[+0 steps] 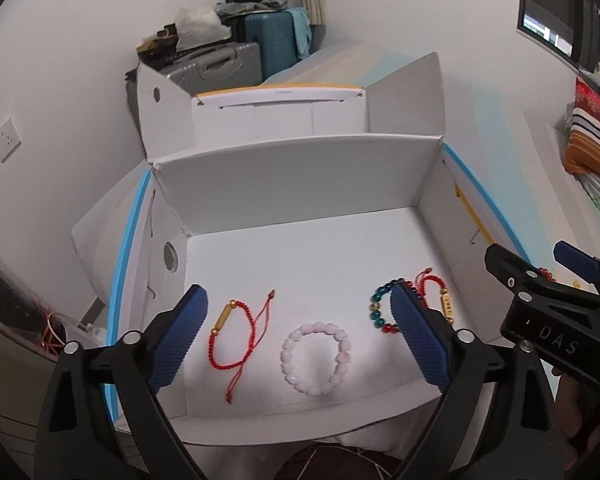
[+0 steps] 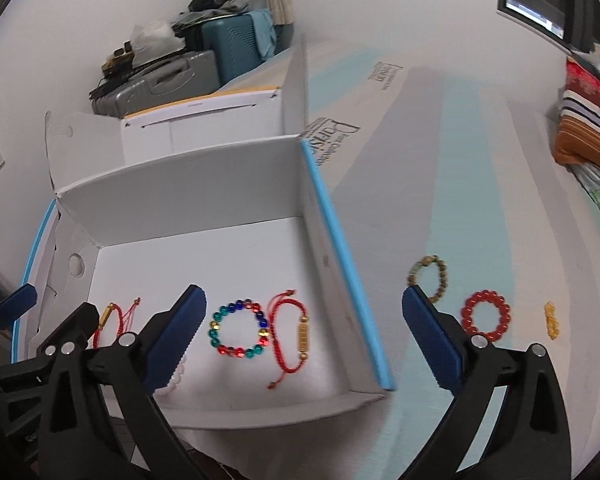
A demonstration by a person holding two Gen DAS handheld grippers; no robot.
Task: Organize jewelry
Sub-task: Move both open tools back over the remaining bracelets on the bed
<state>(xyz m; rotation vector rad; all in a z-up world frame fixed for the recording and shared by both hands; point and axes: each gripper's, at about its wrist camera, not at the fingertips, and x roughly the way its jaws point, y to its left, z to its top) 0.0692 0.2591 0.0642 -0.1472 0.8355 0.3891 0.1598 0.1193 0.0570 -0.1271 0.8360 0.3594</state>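
Observation:
A white open box (image 1: 284,184) (image 2: 188,184) holds several bracelets. A red cord bracelet with a gold tube (image 1: 232,334) (image 2: 110,320) lies at the left. A pale pink bead bracelet (image 1: 316,358) lies in the middle. A multicoloured bead bracelet (image 1: 380,308) (image 2: 238,334) and a second red cord bracelet (image 1: 440,298) (image 2: 294,334) lie at the right. Outside the box on the table lie a brown bead bracelet (image 2: 430,278), a red bead bracelet (image 2: 486,316) and a small gold piece (image 2: 552,320). My left gripper (image 1: 300,336) is open above the box. My right gripper (image 2: 300,336) (image 1: 540,264) is open over the box's right wall.
The box's blue-edged right wall (image 2: 344,264) stands between the box floor and the pale printed table surface (image 2: 460,140). A second open white box (image 1: 276,116) stands behind. Suitcases (image 1: 260,40) are stacked at the wall. Folded striped fabric (image 2: 588,132) lies at the far right.

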